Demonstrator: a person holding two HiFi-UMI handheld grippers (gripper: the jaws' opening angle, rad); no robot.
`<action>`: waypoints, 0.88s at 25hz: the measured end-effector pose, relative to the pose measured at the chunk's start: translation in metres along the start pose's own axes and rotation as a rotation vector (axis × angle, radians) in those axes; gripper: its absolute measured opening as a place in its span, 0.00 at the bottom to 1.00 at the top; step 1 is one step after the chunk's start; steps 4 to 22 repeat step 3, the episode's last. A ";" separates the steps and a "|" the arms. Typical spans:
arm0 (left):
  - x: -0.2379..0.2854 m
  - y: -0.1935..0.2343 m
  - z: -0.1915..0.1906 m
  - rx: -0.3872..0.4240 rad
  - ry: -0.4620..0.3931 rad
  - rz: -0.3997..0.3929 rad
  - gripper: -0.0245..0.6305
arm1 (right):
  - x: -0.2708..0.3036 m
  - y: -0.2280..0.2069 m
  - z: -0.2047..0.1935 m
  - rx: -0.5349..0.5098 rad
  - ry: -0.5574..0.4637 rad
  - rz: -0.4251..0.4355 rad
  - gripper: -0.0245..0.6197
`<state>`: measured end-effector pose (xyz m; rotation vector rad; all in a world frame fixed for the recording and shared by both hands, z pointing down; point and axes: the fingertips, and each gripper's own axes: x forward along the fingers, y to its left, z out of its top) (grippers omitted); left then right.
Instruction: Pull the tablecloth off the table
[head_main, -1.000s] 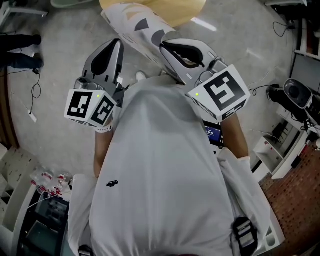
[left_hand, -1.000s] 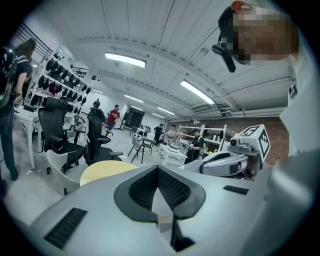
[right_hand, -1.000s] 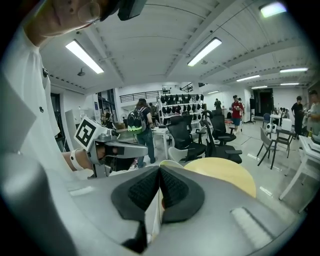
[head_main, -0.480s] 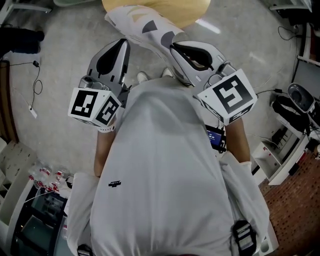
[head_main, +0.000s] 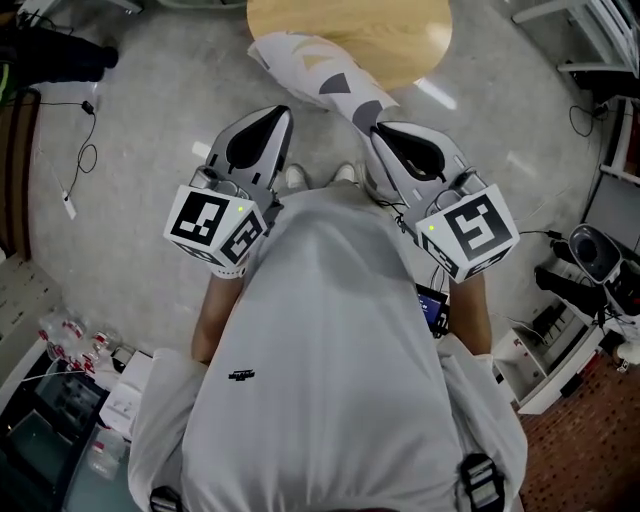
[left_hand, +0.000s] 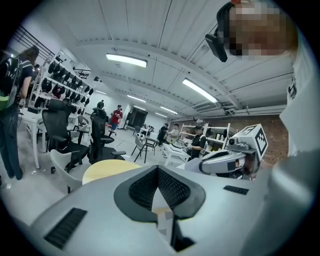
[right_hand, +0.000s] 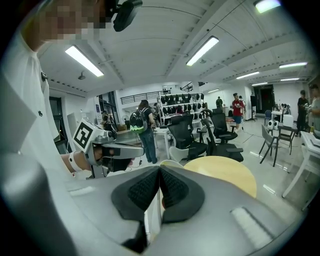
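Round wooden table at twelve o'clock lies mostly bare because your right gripper, clamped on the tablecloth, holds it stretched towards you, while your left gripper sits closed and seemingly empty.

The table stands far, ahead of both grippers. The cloth runs from its near edge, right and nearer, into the right gripper. The left gripper is just left, apart from the cloth.

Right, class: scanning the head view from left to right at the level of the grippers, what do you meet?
black floor cable → left gripper → right gripper → white shelf
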<state>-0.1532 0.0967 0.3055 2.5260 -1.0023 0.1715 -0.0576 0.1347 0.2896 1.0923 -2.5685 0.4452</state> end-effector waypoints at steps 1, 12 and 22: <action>-0.001 0.006 -0.002 -0.002 -0.002 0.004 0.05 | 0.006 0.000 -0.002 0.006 -0.001 0.001 0.06; -0.002 0.018 -0.008 -0.006 -0.003 0.010 0.05 | 0.018 0.000 -0.006 0.018 -0.002 0.003 0.06; -0.002 0.018 -0.008 -0.006 -0.003 0.010 0.05 | 0.018 0.000 -0.006 0.018 -0.002 0.003 0.06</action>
